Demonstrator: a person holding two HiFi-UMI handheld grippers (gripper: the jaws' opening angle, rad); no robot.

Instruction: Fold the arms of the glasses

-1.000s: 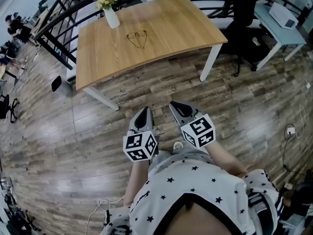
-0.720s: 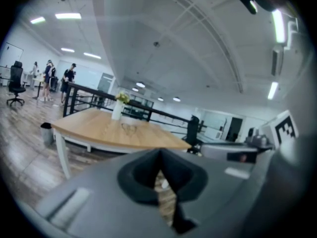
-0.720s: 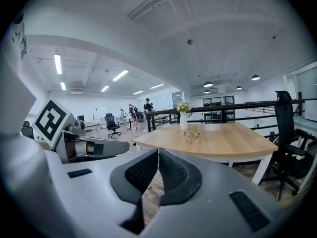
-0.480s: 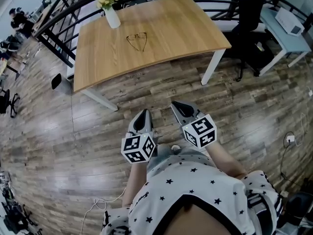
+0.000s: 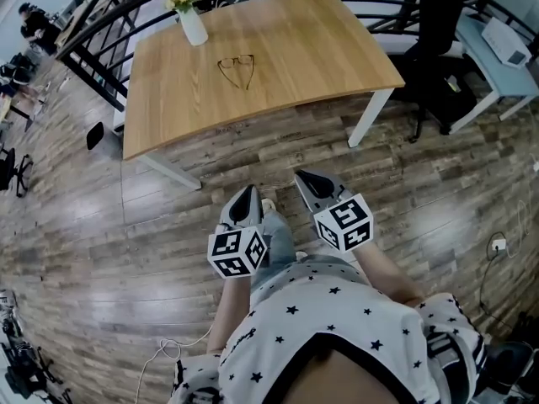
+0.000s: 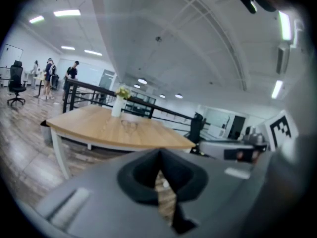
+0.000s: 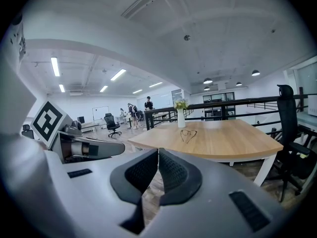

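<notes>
Pale wood table (image 5: 320, 40) with thin wire-rimmed glasses (image 5: 237, 68) lying flat on it, well ahead of both grippers
Glasses lie near a white vase (image 5: 193, 28), lenses toward the far side, slim arms unfolded and meeting in a V that points at the near edge. Grey wedge-shaped left gripper (image 5: 249, 192) and right gripper (image 5: 300, 176) hang over the plank floor (image 5: 84, 251), each with dark pads closed together on nothing
</notes>
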